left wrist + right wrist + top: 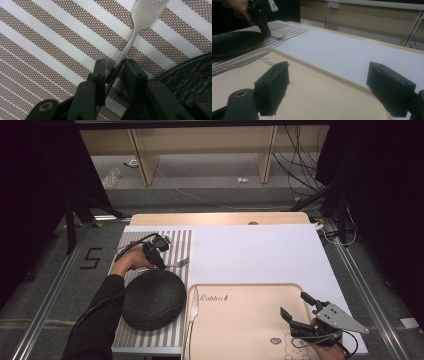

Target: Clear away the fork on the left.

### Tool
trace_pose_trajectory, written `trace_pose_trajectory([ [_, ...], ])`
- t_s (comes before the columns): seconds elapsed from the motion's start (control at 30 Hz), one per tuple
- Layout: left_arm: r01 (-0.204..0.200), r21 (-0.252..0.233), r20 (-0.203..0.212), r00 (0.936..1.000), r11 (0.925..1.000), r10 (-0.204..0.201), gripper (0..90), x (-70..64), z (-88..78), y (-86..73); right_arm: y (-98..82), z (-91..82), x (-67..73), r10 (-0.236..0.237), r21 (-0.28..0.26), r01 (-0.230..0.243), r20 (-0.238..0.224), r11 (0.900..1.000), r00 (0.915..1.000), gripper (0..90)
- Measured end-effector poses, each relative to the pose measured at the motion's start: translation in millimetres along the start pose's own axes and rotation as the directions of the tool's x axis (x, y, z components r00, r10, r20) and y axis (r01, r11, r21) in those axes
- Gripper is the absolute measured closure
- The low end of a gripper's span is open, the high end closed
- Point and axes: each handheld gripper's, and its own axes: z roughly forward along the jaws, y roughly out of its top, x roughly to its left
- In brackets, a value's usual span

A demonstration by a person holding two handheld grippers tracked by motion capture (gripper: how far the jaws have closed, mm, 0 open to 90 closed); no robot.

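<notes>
Tableware count: 1 fork (130, 42), 1 knife (191, 317), 1 plate (152, 299), seemingly 1 tray (250, 330).

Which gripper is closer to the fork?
The left. The left gripper has its jaws on either side of the fork handle on the striped placemat. The right gripper hovers far off over the tray.

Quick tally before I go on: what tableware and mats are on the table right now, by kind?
Forks: 1, the fork between the left gripper jaws
Knives: 1, the knife on the tray's left rim
Plates: 1, the black plate
Trays: 1, the beige tray
Placemats: 1, the striped placemat
Total: 5
</notes>
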Motion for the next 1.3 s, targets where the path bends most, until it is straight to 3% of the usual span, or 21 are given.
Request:
trace_pose_trajectory([
  [0.3, -0.008, 0.007, 0.020, 0.9998, 0.9999, 0.008, 81.8, -0.6, 0.0, 0.8, -0.2, -0.2, -0.1, 0.001, 0.003, -0.001, 0.001, 1.000, 1.0000, 18.9],
  [0.6, -0.007, 0.009, 0.012, 0.9999, 0.9999, 0.007, 83.3, -1.8, -0.4, 1.2, -0.3, 0.3, -0.4, 0.001, 0.002, -0.001, 0.001, 1.000, 1.0000, 18.9],
  [0.83, 0.029, -0.001, -0.056, 0.9980, 0.9996, -0.029, 83.5, 0.8, -2.3, 0.2, -0.3, 0.2, -0.4, 0.001, 0.000, -0.001, 0.002, 1.000, 1.0000, 18.9],
  [1.03, 0.071, -0.036, -0.128, 0.9889, 0.9969, -0.075, 83.5, 5.1, -11.9, -1.4, -0.4, 0.3, -0.5, 0.001, 0.001, -0.001, 0.002, 1.000, 1.0000, 18.9],
  [1.17, 0.067, -0.056, -0.198, 0.9771, 0.9962, -0.076, 83.5, 5.9, -19.9, -1.7, -0.3, 0.5, 0.1, 0.001, 0.006, -0.001, 0.001, 1.000, 1.0000, 18.9],
  [1.3, 0.071, -0.077, -0.242, 0.9662, 0.9945, -0.088, 83.5, 7.0, -28.4, -3.7, -0.4, 0.5, 0.0, 0.005, 0.005, -0.005, 0.002, 1.000, 1.0000, 18.9],
])
